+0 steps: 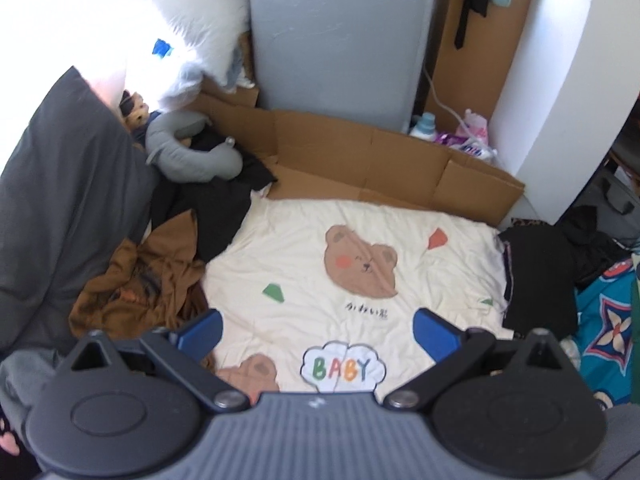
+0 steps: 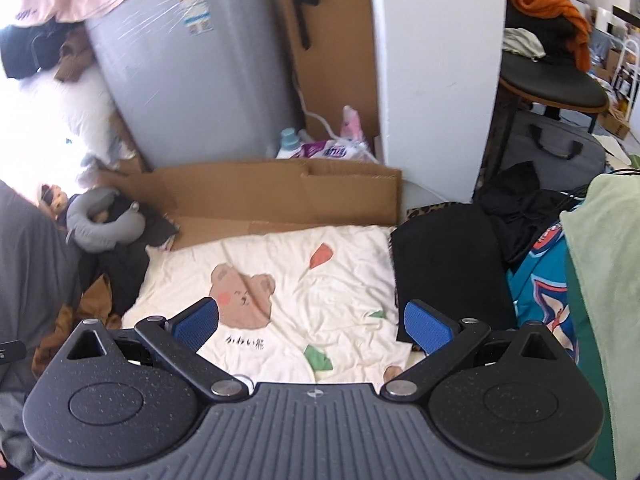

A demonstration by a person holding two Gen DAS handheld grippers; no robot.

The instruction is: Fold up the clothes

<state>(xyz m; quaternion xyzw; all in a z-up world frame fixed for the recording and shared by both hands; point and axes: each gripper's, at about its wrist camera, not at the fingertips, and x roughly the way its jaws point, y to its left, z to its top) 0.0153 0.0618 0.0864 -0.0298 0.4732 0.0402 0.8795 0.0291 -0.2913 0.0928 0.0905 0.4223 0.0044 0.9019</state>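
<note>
A cream sheet [image 1: 304, 248] with bear prints covers the bed; it shows in the right wrist view too [image 2: 340, 280]. A crumpled brown garment [image 1: 140, 280] lies at its left edge, with loose black clothes [image 1: 216, 208] behind it. A folded black garment [image 1: 540, 276] rests at the sheet's right edge, and in the right wrist view it [image 2: 448, 264] lies just beyond the right finger. My left gripper [image 1: 318, 330] hangs open above the sheet, holding nothing. Over the sheet too, my right gripper [image 2: 312, 320] is open and empty.
Flattened cardboard [image 1: 360, 160] lines the far edge before a grey appliance [image 1: 340, 40]. A grey neck pillow [image 1: 188, 148] and dark grey pillow [image 1: 68, 184] sit left. Teal patterned fabric [image 2: 548, 280], a light green towel [image 2: 608, 280] and a white pillar [image 2: 436, 80] stand right.
</note>
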